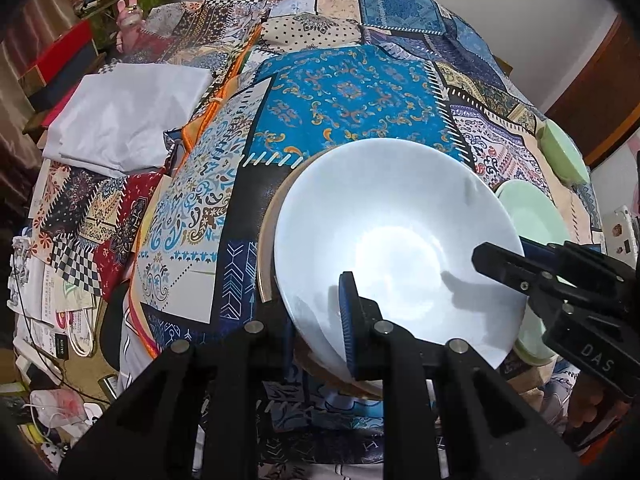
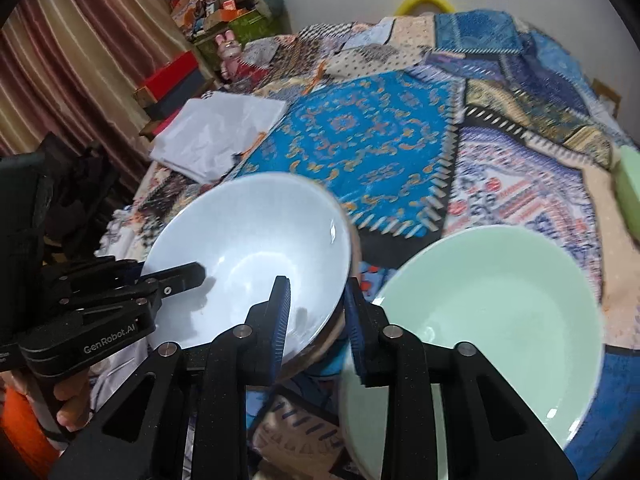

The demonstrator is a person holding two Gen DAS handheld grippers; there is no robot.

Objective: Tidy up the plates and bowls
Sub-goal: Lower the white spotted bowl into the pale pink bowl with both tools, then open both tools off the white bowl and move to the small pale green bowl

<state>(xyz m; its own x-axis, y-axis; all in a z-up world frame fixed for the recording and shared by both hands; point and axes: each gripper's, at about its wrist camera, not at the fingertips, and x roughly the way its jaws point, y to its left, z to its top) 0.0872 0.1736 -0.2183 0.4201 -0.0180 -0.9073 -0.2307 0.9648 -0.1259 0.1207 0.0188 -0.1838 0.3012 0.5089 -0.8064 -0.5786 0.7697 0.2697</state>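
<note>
A white bowl (image 1: 392,240) is held tilted over the patchwork cloth, with a tan dish (image 1: 267,240) just under it. My left gripper (image 1: 320,320) is shut on the white bowl's near rim, one finger inside, one outside. My right gripper (image 2: 316,316) straddles the bowl's (image 2: 252,248) opposite rim, jaws a little apart around it; it also shows in the left wrist view (image 1: 516,264). A pale green bowl (image 2: 492,320) sits just right of the white one. The left gripper shows in the right wrist view (image 2: 176,276).
A patchwork tablecloth (image 1: 352,96) covers the round table. Folded white cloth (image 1: 124,120) lies at the back left. A second green dish (image 1: 564,152) sits at the right edge. Boxes and clutter stand beyond the table's left side, cables and papers on the floor.
</note>
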